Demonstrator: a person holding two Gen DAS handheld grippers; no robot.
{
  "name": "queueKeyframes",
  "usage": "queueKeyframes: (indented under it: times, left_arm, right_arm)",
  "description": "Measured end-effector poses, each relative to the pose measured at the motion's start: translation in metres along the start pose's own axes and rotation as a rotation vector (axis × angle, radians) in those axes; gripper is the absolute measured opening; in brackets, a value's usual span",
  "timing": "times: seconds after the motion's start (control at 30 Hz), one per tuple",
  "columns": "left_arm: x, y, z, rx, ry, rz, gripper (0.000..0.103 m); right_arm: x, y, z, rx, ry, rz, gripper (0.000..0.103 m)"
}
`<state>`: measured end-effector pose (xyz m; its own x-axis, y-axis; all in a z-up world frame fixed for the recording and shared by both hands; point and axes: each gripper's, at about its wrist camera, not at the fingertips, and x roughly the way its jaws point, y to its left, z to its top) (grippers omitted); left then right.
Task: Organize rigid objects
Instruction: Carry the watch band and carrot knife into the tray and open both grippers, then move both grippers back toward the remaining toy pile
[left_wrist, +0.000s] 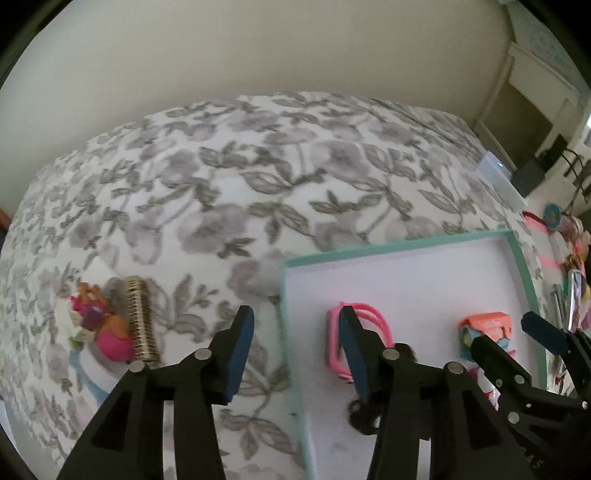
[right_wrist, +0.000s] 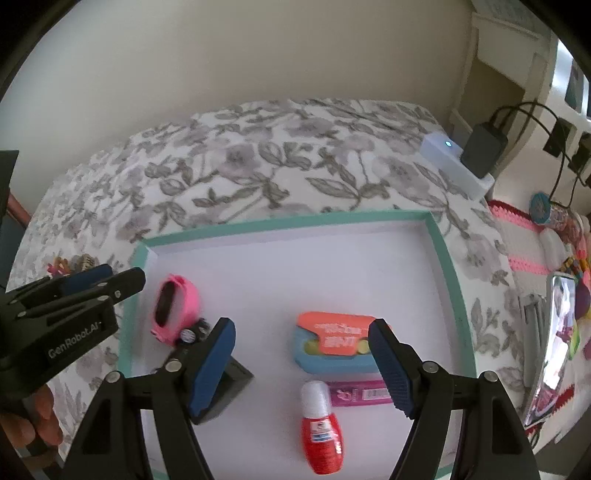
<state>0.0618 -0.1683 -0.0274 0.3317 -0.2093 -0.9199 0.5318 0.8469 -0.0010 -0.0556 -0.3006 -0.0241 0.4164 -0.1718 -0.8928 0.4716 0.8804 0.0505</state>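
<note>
With both my left gripper (left_wrist: 295, 345) and right gripper (right_wrist: 301, 363) fingers wide apart and empty over the tray (right_wrist: 448, 266), I risk nudging the pink watch (right_wrist: 176, 308) at ten o'clock while the toy pile (left_wrist: 110, 328) waits on the bed (left_wrist: 258, 166).

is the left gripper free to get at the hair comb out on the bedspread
Probably yes. The left gripper is open and empty, and the comb lies outside the tray, with bare bedspread between; only the colourful toy touches it.

Tray (right_wrist: 452, 280) on the bed (right_wrist: 280, 162) — things inside
Ahead of the right claw (right_wrist: 301, 363): watch (right_wrist: 177, 308) left, case (right_wrist: 334, 343) between the fingers, bottle (right_wrist: 321, 432) nearer.
</note>
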Motion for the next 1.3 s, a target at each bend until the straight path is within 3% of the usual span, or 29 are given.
queueKeyframes:
  times: [0.13,0.2,0.37,0.57,0.67,0.9,1.3]
  left_arm:
    - [0.001,0.019,0.0,-0.041,0.009,0.041,0.056]
    - [0.001,0.03,0.0,-0.064,0.009,0.073,0.069]
    - [-0.001,0.056,-0.003,-0.116,0.004,0.119,0.079]
    - [-0.006,0.088,-0.006,-0.181,-0.014,0.162,0.08]
    - [-0.01,0.103,-0.008,-0.21,-0.027,0.189,0.1]
    - [-0.02,0.145,-0.011,-0.258,-0.062,0.227,0.1]
    - [-0.039,0.23,-0.029,-0.394,-0.061,0.279,0.1]
  right_arm:
    - [0.001,0.01,0.001,-0.002,-0.002,0.012,0.084]
    - [0.003,0.016,0.002,-0.006,-0.001,0.009,0.087]
    - [0.004,0.031,0.004,-0.019,-0.008,0.015,0.103]
    - [0.002,0.048,0.005,-0.05,-0.029,0.002,0.103]
    - [0.002,0.053,0.007,-0.049,-0.036,0.01,0.103]
    - [0.005,0.075,0.01,-0.061,-0.046,0.024,0.103]
    - [0.006,0.159,0.012,-0.136,-0.079,0.162,0.103]
